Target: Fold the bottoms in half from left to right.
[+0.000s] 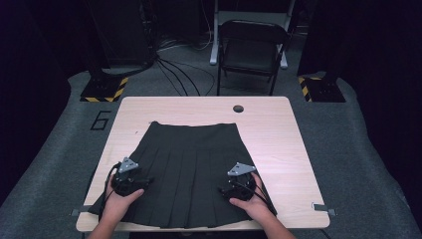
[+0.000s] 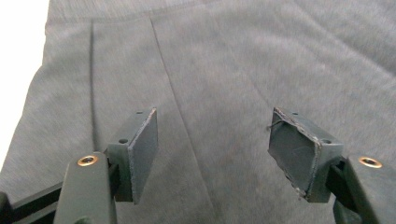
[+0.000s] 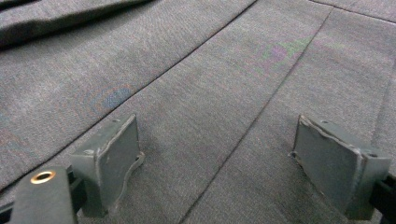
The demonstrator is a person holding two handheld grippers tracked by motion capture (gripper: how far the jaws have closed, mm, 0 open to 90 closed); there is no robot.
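From the high view, your hands cover most of both grippers, so the jaws cannot be made out there, and the near hem of the skirt (image 1: 191, 169) is partly hidden under your wrists. The dark cloth blends with the black gripper bodies, and the room behind the table (image 1: 278, 134) is too dark to read beyond a chair (image 1: 251, 47) and some cables on the floor. In the left gripper view, a bright white patch at the left edge is washed out.

Count one skirt, one table, one chair and two grippers, each with two pads.

The skirt is dark grey to black and pleated, with long straight folds running from the narrow waistband at the far side to the wide hem near you. It lies flat and spread out on the middle of the pale wooden table, the hem reaching the near edge.

Your left gripper (image 2: 212, 154) hovers low over the left part of the skirt with its jaws apart; the cloth lies beneath them and nothing is pinched. Your right gripper (image 3: 233, 168) stands wide over the right part, pads close to the fabric, with a pleat line running between them and nothing gripped.
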